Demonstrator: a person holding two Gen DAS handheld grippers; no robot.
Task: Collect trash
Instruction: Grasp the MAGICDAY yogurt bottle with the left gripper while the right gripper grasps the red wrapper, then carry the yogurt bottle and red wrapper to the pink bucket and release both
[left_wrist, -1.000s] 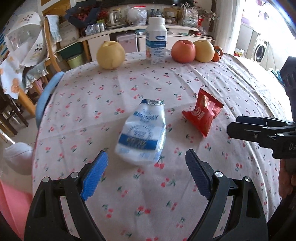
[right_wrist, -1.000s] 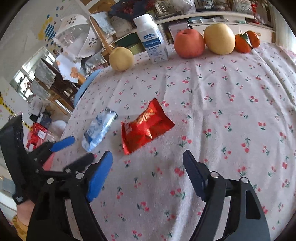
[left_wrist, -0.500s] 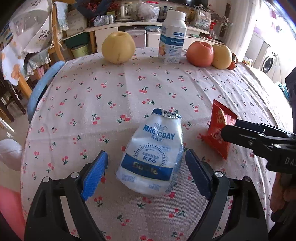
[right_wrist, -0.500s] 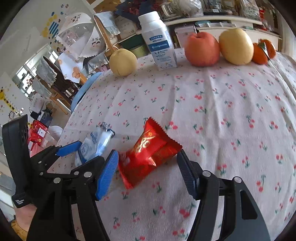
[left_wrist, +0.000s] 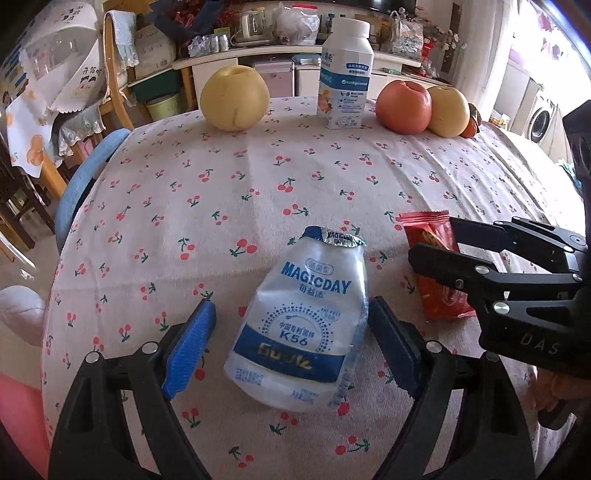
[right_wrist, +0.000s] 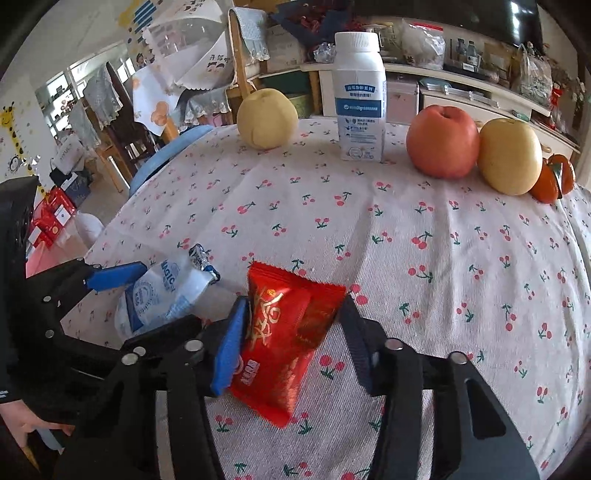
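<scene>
A crushed white and blue plastic bottle (left_wrist: 299, 325) lies on the cherry-print tablecloth (left_wrist: 236, 192). My left gripper (left_wrist: 291, 314) straddles it with jaws closing slowly. The left pad stands apart from the bottle and the right pad is close beside it. To its right lies a red snack packet (right_wrist: 280, 343) between the fingers of my right gripper (right_wrist: 291, 310), whose jaws are closing. That gripper's left pad (right_wrist: 231, 343) is against the packet's edge, and the right fingertip is near its far corner. The packet (left_wrist: 443, 302) and right gripper (left_wrist: 432, 238) also show in the left wrist view.
At the far edge of the table stand an upright white milk bottle (left_wrist: 345, 74), a pear (left_wrist: 234, 98), an apple (left_wrist: 404, 107), another pear (left_wrist: 448, 110) and orange fruit (right_wrist: 554, 177). A blue chair (left_wrist: 85, 181) sits at the table's left edge, with cluttered shelves behind.
Both grippers have come forward over the table. The bottle now sits between the left fingers. The right jaws have narrowed around the red packet.
</scene>
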